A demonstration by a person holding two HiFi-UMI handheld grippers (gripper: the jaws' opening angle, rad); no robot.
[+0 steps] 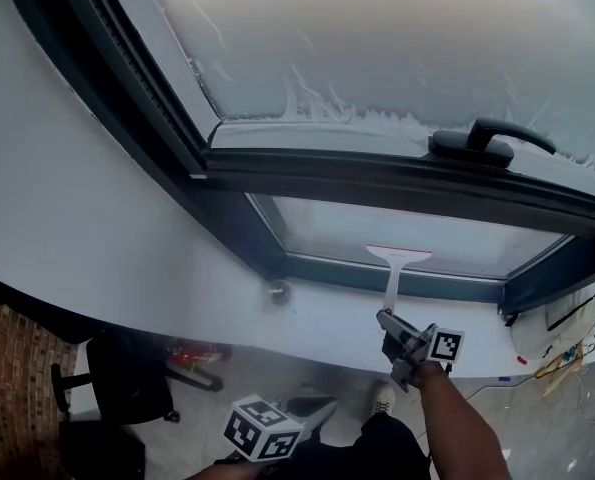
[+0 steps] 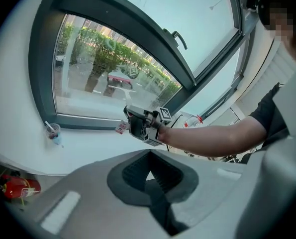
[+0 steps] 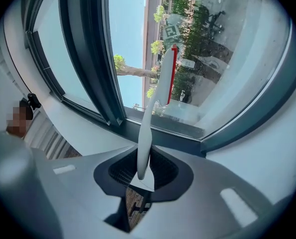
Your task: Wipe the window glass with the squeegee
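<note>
A white squeegee (image 1: 396,264) with a red blade edge stands upright against the lower window pane (image 1: 327,230); its blade lies on the glass just under the dark crossbar. My right gripper (image 1: 398,335) is below it, over the white sill, shut on the handle's lower end. In the right gripper view the handle (image 3: 147,133) rises from between the jaws of the right gripper (image 3: 142,176) to the blade (image 3: 173,73) on the glass. My left gripper (image 1: 295,414) hangs low near the person's body, away from the window. Its jaws (image 2: 150,177) are together with nothing between them.
A cup with a straw (image 1: 278,291) stands on the white sill (image 1: 327,318) at the pane's left corner. A black window handle (image 1: 482,140) sticks out above the crossbar. Cables (image 1: 565,356) lie at the sill's right end. A black chair (image 1: 117,383) and a red extinguisher (image 2: 16,187) are below.
</note>
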